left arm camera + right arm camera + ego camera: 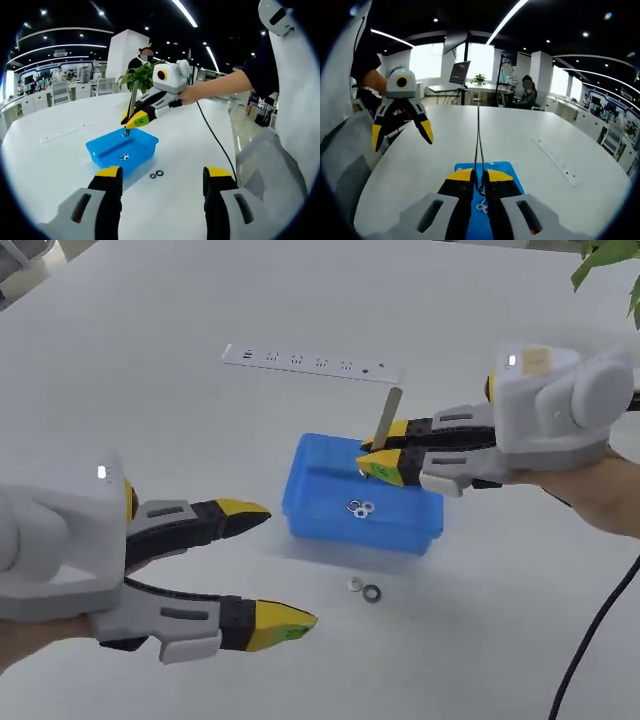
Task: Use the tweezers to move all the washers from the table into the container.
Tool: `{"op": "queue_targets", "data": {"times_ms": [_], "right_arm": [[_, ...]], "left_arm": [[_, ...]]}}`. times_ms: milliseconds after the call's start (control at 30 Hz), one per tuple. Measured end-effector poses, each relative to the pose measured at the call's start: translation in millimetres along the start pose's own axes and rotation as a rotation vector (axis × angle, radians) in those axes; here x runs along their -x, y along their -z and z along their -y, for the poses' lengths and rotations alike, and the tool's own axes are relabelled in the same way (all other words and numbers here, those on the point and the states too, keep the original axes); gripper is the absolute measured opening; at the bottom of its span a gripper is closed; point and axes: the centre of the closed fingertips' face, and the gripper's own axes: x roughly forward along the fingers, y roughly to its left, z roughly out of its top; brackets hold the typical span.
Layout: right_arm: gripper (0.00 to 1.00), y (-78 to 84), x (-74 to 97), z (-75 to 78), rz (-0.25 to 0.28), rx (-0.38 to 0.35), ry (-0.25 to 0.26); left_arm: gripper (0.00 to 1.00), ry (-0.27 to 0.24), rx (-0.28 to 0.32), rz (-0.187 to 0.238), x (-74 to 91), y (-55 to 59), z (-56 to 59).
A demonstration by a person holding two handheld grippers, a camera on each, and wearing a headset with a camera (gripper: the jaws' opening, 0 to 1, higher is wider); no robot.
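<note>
Behind R tool [378,462], tweezers [390,412] tips hidden

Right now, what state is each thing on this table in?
Right gripper, shut on the thin metal tweezers, tips pointing down.
Left gripper, open, holding nothing.
Blue plastic container, open-topped, small metal washers inside.
Two washers, lying on the white table outside it.

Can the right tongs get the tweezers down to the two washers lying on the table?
Probably yes. The two washers lie on bare table beside the blue container, uncovered; the right tongs hold the tweezers just above it, and the open left tongs stand clear.
</note>
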Motion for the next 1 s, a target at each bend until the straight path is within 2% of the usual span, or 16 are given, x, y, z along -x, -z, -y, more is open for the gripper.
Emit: {"op": "queue_targets", "data": {"times_ms": [167, 267, 367, 500, 833, 1000], "right_arm": [[0.09, 16.0, -12.6, 7.4, -0.013, -0.025, -0.001], [0.09, 25.2, -19.0, 8.8, -0.019, -0.044, -0.005], [0.09, 38.0, -25.8, 6.9, -0.046, -0.043, -0.018], [0.1, 47.1, -31.7, 2.2, -0.064, -0.044, -0.032], [0.1, 55.7, -35.0, -5.0, -0.091, -0.037, -0.039], [0.1, 57.6, -35.4, -5.8, -0.093, -0.042, -0.038]], "left_arm": [[0.79, -0.003, 0.009, -0.04, 2.0, 8.7, -0.8], [0.87, -0.011, -0.017, -0.069, 6.4, 11.6, -3.6], [0.87, -0.021, -0.008, -0.066, 10.4, 9.9, -7.2], [0.88, -0.036, -0.001, -0.057, 11.4, 7.5, -9.2], [0.89, -0.04, 0.017, -0.037, 10.5, 3.6, -4.7], [0.89, -0.045, 0.027, -0.041, 12.9, 6.4, -4.2]]}}
